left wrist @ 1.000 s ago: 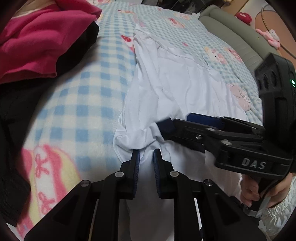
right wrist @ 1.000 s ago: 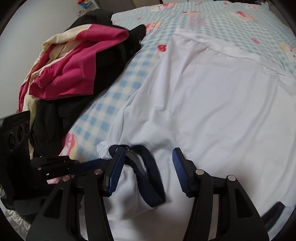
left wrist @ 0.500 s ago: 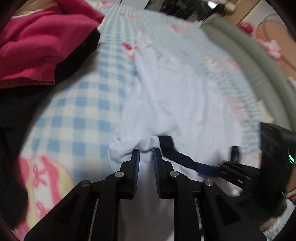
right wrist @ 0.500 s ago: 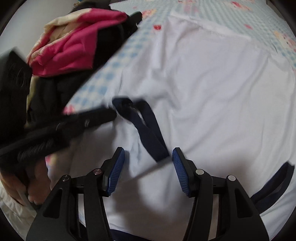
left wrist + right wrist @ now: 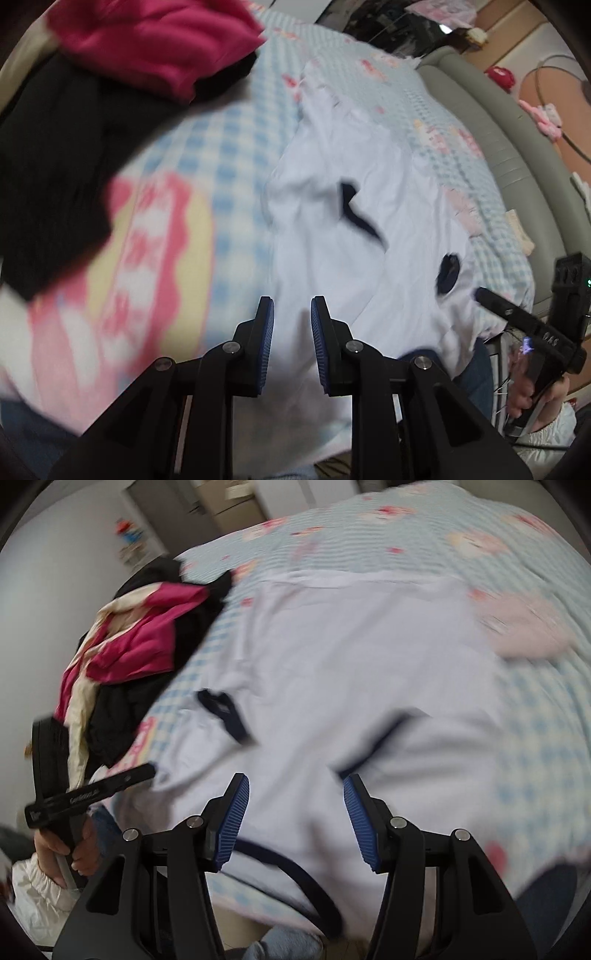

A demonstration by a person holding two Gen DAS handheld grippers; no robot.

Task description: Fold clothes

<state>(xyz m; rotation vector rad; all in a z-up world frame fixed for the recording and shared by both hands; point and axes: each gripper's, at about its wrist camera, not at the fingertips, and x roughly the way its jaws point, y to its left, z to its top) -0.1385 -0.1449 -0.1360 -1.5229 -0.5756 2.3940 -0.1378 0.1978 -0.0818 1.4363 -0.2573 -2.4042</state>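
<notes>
While the white shirt (image 5: 332, 236) lies spread on the bed (image 5: 229, 155), the left hand-held gripper (image 5: 291, 347) is opening, nothing pinched, and the right hand-held gripper (image 5: 295, 819) hangs released above it.

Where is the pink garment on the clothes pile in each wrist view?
Left wrist: pink garment at top left, on the black clothes.
Right wrist: pink garment at left of centre, above the left gripper.
Shared landmark: white shirt on the bed.
</notes>
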